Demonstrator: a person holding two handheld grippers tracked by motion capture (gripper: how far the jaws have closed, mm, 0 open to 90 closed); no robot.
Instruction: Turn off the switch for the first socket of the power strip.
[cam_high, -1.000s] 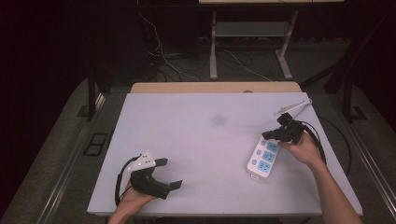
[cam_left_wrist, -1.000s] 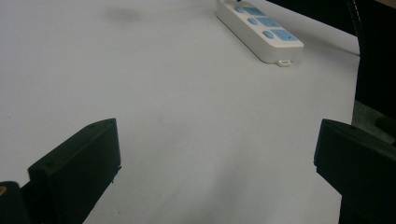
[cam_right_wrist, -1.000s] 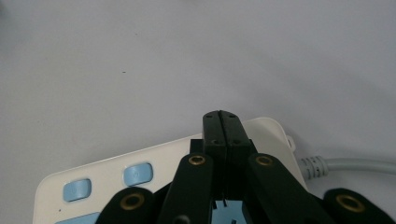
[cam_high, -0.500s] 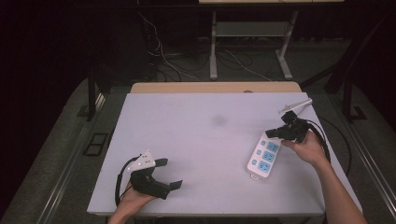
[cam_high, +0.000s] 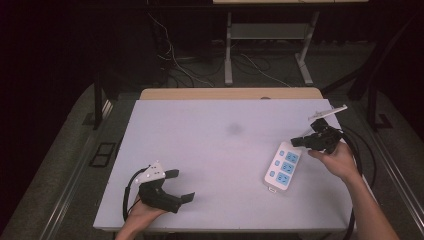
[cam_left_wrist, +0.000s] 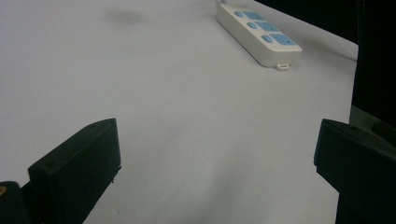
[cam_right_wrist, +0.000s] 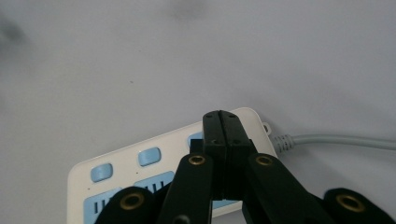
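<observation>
A white power strip with blue sockets lies on the right part of the white table. My right gripper hovers at its far end, jaws pressed together with nothing between them. In the right gripper view the shut tips sit over the strip near where its grey cable comes out; I cannot tell if they touch it. My left gripper rests near the front left edge, jaws wide apart and empty. In the left gripper view that gripper faces the strip far off.
A faint dark smudge marks the table's middle. A wooden strip borders the far edge. Beyond it on the dark floor are cables and a metal stand. The right gripper's black cable hangs off the right edge.
My right gripper has drifted slightly to the far right along the strip's end, still shut. The left gripper and the power strip have not moved.
</observation>
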